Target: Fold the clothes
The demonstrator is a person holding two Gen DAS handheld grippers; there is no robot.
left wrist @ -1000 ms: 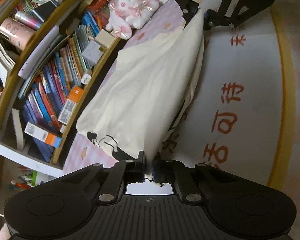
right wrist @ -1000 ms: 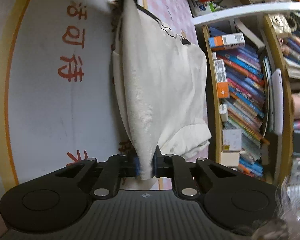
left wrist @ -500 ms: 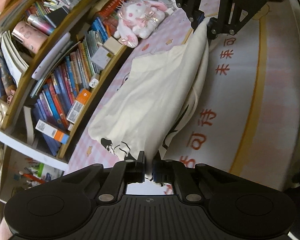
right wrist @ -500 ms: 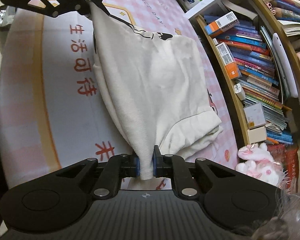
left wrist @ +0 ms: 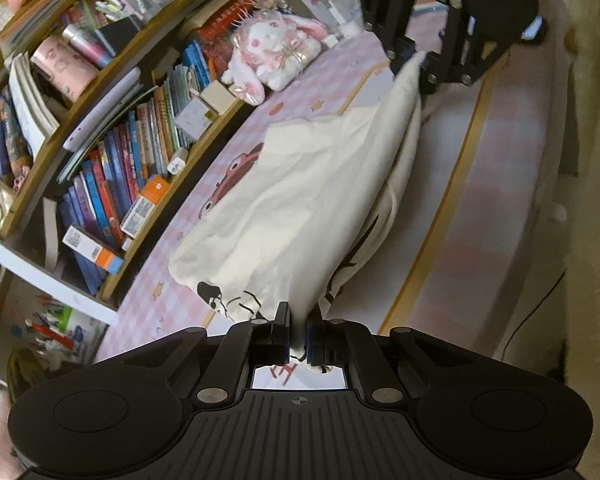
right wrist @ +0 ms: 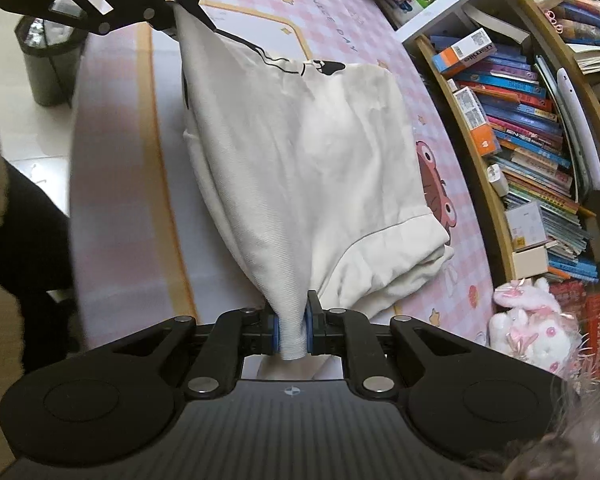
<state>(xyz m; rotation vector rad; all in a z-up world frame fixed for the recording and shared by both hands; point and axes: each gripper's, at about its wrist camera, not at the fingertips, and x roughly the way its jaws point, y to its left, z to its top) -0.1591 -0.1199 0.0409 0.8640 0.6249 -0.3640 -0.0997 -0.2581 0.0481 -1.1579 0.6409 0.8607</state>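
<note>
**A:** Two corners pinched, one garment. The cream sweatshirt [right wrist: 300,168] hangs stretched between both claws, its far part draped down onto the pink checked mat [right wrist: 340,12]. Where do you put the fold?

**B:** Part-way, as a judgement. The cloth shows doubled: a ribbed hem and a rolled cuff lie bunched near the right gripper [right wrist: 291,330], and a black printed figure shows at the other end. It is not lying as a flat, finished packet, so laying down and squaring appear left. How many folds it already carries, I cannot tell

**A:** Claw states?

**B:** Right gripper: jaws nearly closed, blue pads clamped on a gathered wad of ribbed hem, a tuft poking out behind the pads. Left gripper [left wrist: 298,334]: jaws likewise drawn in tight, a narrow twist of the same sweatshirt [left wrist: 312,200] caught between them, printed edge just beside

**A:** Garment relative to the claws?

**B:** Taut ridge running straight from one grip to the other; each wrist view shows the opposite claw at the far end of that ridge. Slack falls off toward the bookshelf side and rests on the mat

**A:** Surroundings?

**B:** Bookshelf [left wrist: 112,168] close along the mat's edge, a pink plush rabbit [left wrist: 274,56] beyond the right gripper's end, a dark bin [right wrist: 48,64] off the mat on the floor
</note>
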